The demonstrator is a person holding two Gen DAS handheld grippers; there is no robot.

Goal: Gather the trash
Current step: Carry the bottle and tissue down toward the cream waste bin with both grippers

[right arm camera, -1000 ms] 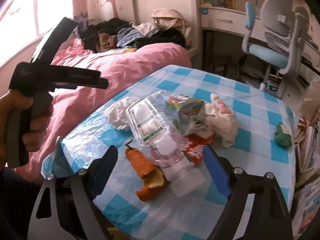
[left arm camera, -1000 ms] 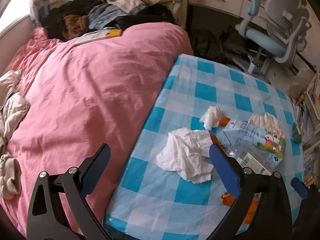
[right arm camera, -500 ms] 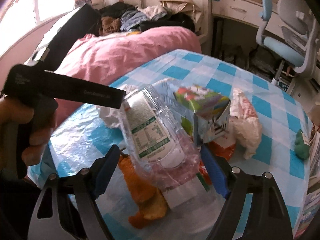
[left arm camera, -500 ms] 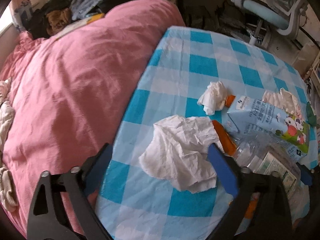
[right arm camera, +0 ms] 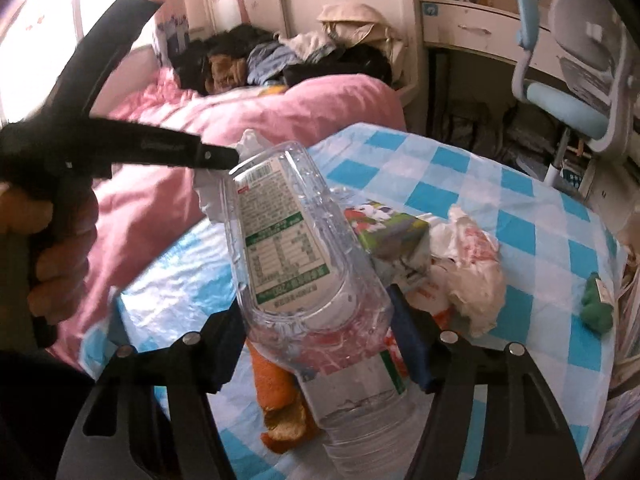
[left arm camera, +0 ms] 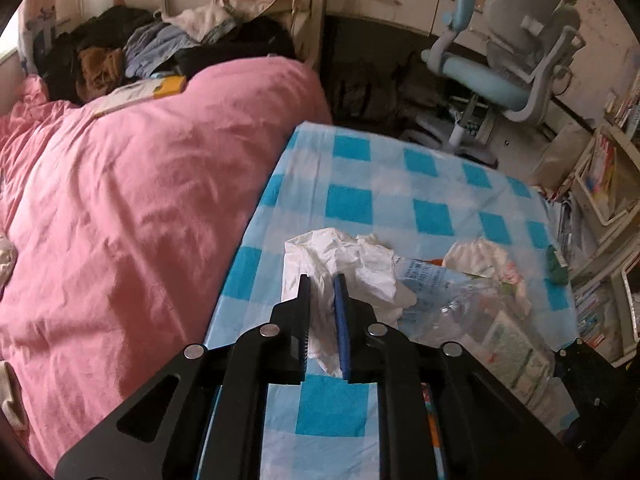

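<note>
On the blue checked table (left arm camera: 384, 184), my left gripper (left arm camera: 322, 292) is shut on a crumpled white tissue (left arm camera: 348, 260). It pinches the tissue's near fold. From the right wrist view the left gripper (right arm camera: 224, 158) reaches in from the left, held by a hand (right arm camera: 60, 240), with the tissue (right arm camera: 208, 192) at its tip. My right gripper (right arm camera: 316, 336) straddles a clear plastic bottle (right arm camera: 288, 256). Its jaws are closing and both pads touch the bottle's sides. Under the bottle lie orange peel (right arm camera: 280, 400) and a milk carton (right arm camera: 392, 228).
A white plastic bag (right arm camera: 472, 268) and a green lump (right arm camera: 598, 304) lie further right on the table. A bed with a pink duvet (left arm camera: 140, 200) borders the table's left edge. A desk chair (left arm camera: 500, 76) stands beyond it, and shelves (left arm camera: 608, 200) are at the right.
The left jaws went from wide open to shut on the tissue, after dipping toward it. The right gripper moved forward around the bottle and its jaws narrowed onto it.
</note>
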